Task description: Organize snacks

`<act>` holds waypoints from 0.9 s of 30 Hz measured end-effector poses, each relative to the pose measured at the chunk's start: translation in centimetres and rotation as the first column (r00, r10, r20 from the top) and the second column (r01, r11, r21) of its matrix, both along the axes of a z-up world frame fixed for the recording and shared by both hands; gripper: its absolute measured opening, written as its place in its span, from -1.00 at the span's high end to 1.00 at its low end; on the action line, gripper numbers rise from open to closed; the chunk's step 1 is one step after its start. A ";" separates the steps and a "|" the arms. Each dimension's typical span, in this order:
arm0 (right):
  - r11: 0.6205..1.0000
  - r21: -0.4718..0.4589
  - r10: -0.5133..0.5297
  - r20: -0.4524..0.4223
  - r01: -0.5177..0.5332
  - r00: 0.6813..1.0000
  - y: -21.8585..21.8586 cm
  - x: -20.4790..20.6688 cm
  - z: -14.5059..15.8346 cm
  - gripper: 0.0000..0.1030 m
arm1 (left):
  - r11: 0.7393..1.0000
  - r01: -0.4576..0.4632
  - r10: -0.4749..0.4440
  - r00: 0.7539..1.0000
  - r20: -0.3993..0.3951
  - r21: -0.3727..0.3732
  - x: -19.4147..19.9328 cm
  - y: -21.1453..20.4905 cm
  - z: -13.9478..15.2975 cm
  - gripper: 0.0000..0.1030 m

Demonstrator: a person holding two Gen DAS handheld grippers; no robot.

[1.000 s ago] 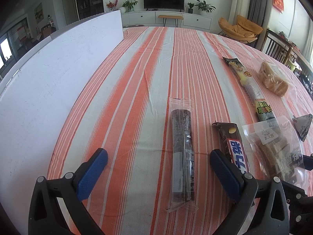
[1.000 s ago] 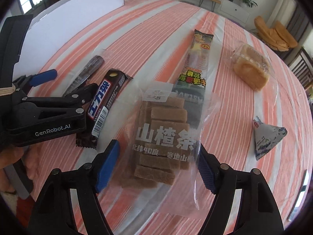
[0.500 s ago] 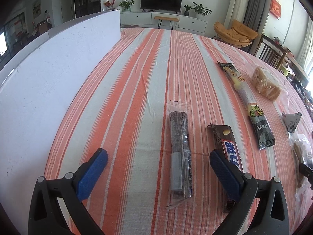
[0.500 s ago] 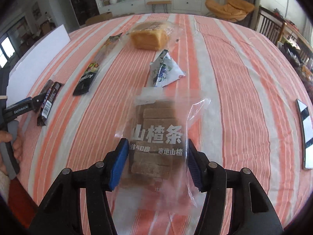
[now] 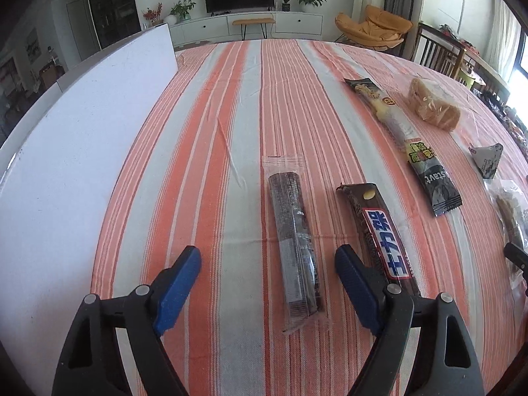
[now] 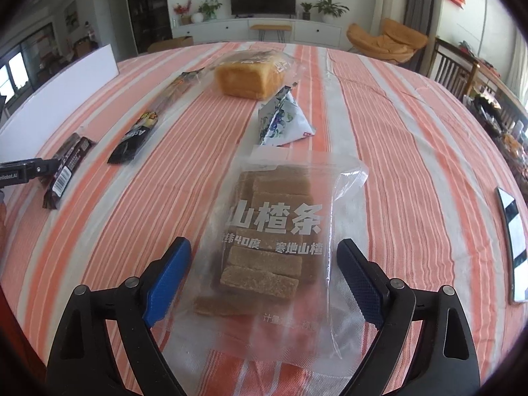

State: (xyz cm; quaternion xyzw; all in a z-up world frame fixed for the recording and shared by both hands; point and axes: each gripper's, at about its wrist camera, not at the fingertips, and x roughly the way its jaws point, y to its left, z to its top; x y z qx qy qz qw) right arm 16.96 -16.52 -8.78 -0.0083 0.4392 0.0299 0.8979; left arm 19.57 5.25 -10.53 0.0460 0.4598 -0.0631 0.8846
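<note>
Sitting between your right gripper's just-widened, apart jaws, the hawthorn strip bag looks light, crinkly, slippery: pinch its firm middle. Left gripper, at nine o'clock, has narrowed yet holds nothing.

On the desk, the wafer pack is laid just left of the chocolate bar, with the long sachet, bread and hawthorn bag further right.

The left gripper points down at a slant; its jaws have just been closing, pressing on nothing. The right gripper has just been opening, pads off the bag.
</note>
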 end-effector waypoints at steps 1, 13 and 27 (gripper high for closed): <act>1.000 0.000 0.000 0.000 0.000 1.000 0.0 0.0 0.0 -0.80 | 1.000 0.011 -0.011 1.000 0.001 -0.021 -0.1 -0.2 0.1 -0.27; 0.999 0.012 -0.052 -0.012 0.053 0.999 -0.8 0.6 0.2 -0.74 | 0.998 0.047 -0.048 0.998 -0.028 -0.040 -1.8 -1.8 0.6 0.66; 0.990 0.141 -0.017 0.012 0.015 1.000 -2.4 4.4 0.5 -0.71 | 1.000 -0.011 0.011 1.000 0.003 -0.024 -2.1 -2.0 -0.1 -0.59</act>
